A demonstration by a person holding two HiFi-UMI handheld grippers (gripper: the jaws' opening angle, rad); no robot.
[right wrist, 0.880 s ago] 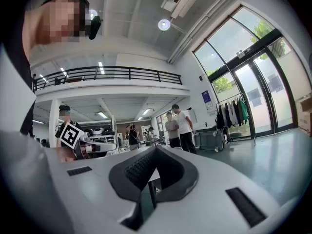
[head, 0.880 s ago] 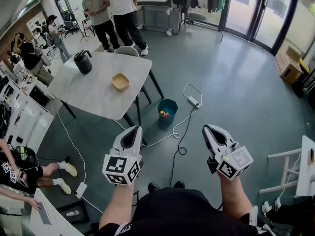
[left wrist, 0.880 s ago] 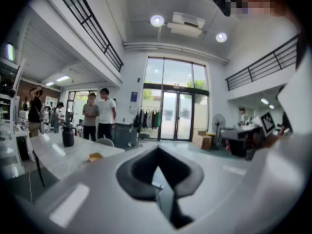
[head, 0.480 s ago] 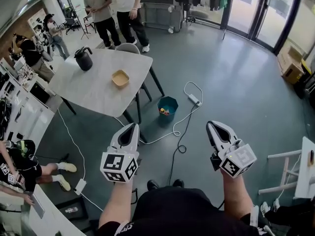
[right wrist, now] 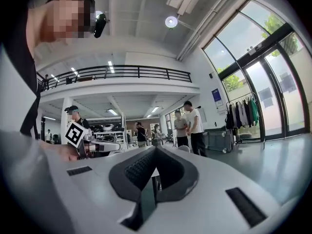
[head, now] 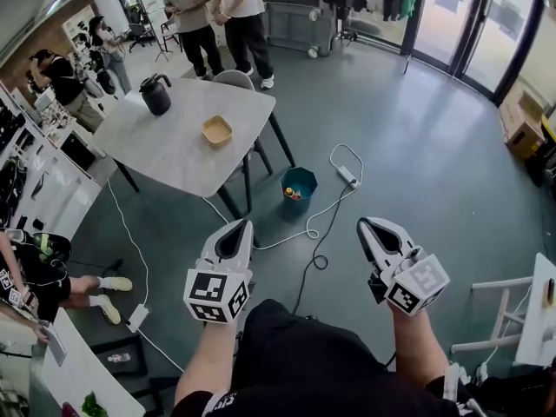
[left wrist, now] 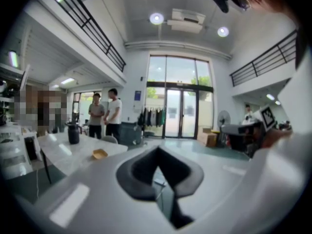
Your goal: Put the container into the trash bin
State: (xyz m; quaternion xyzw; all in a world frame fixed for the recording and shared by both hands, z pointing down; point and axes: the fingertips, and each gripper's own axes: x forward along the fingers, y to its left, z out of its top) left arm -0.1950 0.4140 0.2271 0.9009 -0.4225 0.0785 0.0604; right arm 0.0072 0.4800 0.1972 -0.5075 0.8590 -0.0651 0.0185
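The container (head: 216,130), a shallow tan bowl, rests on the grey table (head: 174,159); the left gripper view shows the container (left wrist: 100,154) small and far ahead on the left. A teal trash bin (head: 298,184) with some rubbish inside stands on the floor beside the table's leg. My left gripper (head: 241,227) and right gripper (head: 363,226) are held level in front of the person's body, well short of the table and bin. Both are shut with nothing between the jaws, as the left gripper (left wrist: 157,150) and right gripper (right wrist: 155,149) show in their own views.
A black kettle (head: 157,94) stands at the table's far end, with a grey chair (head: 234,79) behind it. A white cable and power strip (head: 346,175) trail across the floor by the bin. Two people (head: 221,7) stand beyond the table, others work at the left benches.
Both grippers stay shut and empty in about the same place. The head view has drifted slightly, and the people at the back have shifted.
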